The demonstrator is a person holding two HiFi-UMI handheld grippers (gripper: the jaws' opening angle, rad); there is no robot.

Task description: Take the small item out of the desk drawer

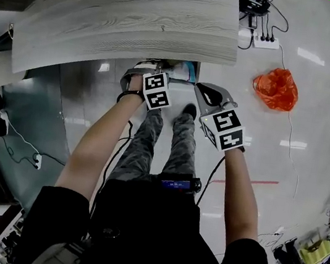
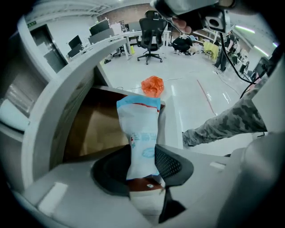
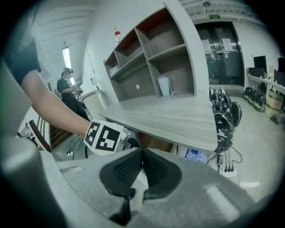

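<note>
A white packet with blue print and a red-brown end [image 2: 141, 133] stands between the pads of my left gripper [image 2: 141, 165], which press on its lower part. It sticks out over the open desk drawer [image 2: 95, 129], whose brown inside shows behind it. In the head view the left gripper [image 1: 138, 75] reaches to the drawer [image 1: 185, 69] under the desk's front edge, and the packet is mostly hidden there. My right gripper [image 1: 204, 91] hangs beside it to the right, over the floor. Its pads meet with nothing between them [image 3: 142, 164].
The wood-grain desk top [image 1: 128, 15] covers the drawer from above. An orange plastic bag [image 1: 276, 88] lies on the floor to the right, a power strip [image 1: 266, 43] with cables beyond it. My legs stand below the drawer. Shelves [image 3: 156, 71] rise behind the desk.
</note>
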